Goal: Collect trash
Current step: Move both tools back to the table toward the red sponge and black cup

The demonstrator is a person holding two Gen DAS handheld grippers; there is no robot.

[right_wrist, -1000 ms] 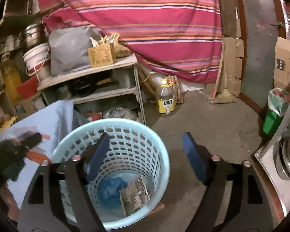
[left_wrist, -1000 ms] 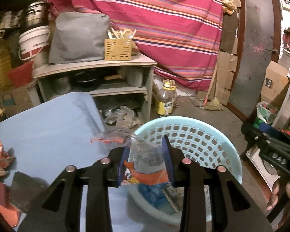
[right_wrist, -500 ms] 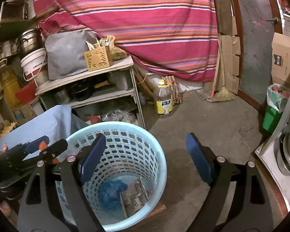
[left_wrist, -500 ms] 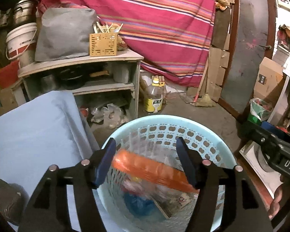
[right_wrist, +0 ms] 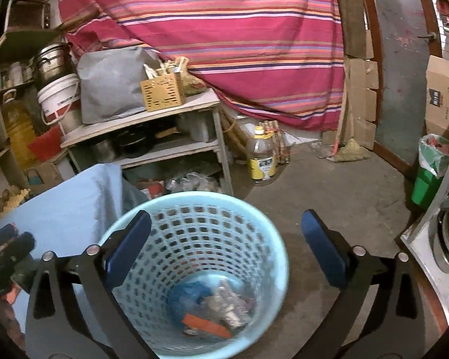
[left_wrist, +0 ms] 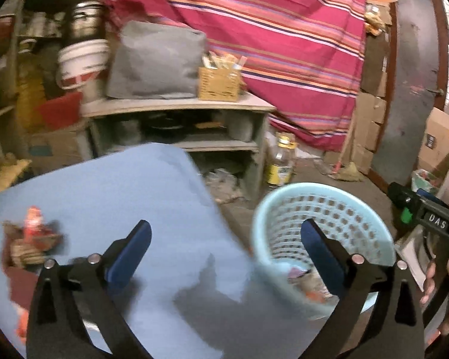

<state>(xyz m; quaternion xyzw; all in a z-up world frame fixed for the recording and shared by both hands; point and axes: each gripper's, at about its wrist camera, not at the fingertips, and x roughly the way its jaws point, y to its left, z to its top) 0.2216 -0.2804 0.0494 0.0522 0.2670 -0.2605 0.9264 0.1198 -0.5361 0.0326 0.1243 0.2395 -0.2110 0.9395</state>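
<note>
Both grippers' fingers are opening wide with nothing between them: the left gripper (left_wrist: 226, 240) over the blue worktop (left_wrist: 110, 197), the right gripper (right_wrist: 226, 232) above the basket (right_wrist: 272, 233). Motion smears the left view, so the reddish scraps (left_wrist: 30, 239) on the worktop at 9 o'clock cannot be identified, and the frame edge cuts them off. At the basket's bottom lie a blue bag (right_wrist: 188, 294), a clear crumpled wrapper (right_wrist: 227, 305) and an orange strip (right_wrist: 206, 324); any print on them is too small to read. At 3 o'clock in the left view the other gripper's body reads "DAS". Farther off, a bottle (right_wrist: 262, 155) with an illegible yellow label stands on the floor by the shelf (right_wrist: 140, 119).
</note>
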